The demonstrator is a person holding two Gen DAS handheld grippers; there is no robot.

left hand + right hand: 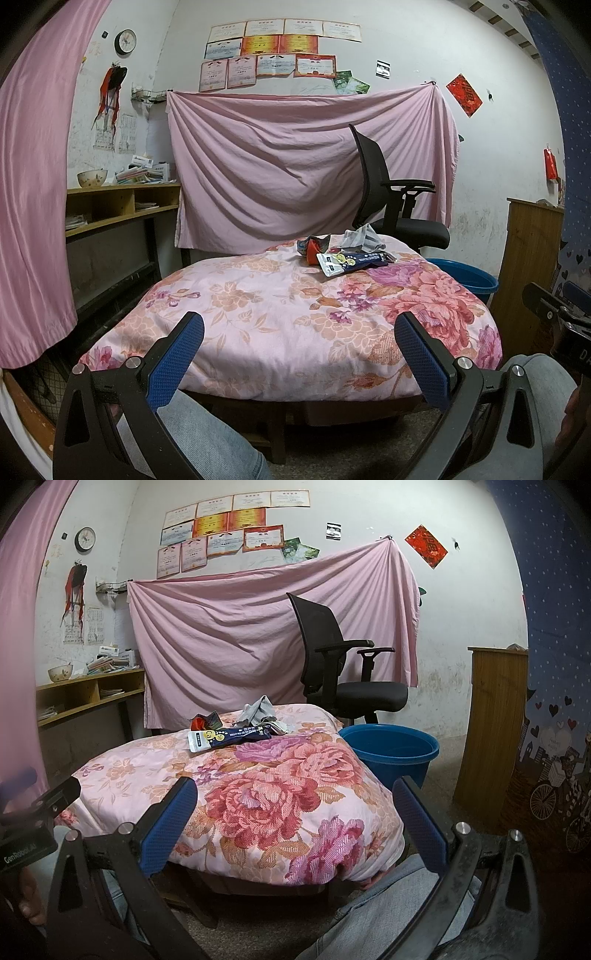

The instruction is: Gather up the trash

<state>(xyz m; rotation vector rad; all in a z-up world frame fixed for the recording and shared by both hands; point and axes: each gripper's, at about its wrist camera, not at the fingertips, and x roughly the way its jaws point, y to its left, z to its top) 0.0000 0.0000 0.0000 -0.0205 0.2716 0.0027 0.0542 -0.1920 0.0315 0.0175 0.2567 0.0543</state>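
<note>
Near the far edge of the flowered table (280,332), a heap of wrappers (343,251) is shown beside the blue bucket (391,753). Light, crinkly, slippery film is judged; a flat edge should be pinched. "Ca" is legible on the dark pouch (229,737). Left gripper (299,343) and right gripper (295,812) are spread wide, empty.

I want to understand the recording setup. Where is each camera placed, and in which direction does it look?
Left wrist view: sits on the left hand-held gripper, open, facing across the floral-covered table toward the wrappers; jeans-clad knees show below.
Right wrist view: sits on the right hand-held gripper, open, facing the same way from further right, blue tub closer; knees again.
Shared: wrappers, office chair, pink sheet, and each glimpses the other gripper.
</note>
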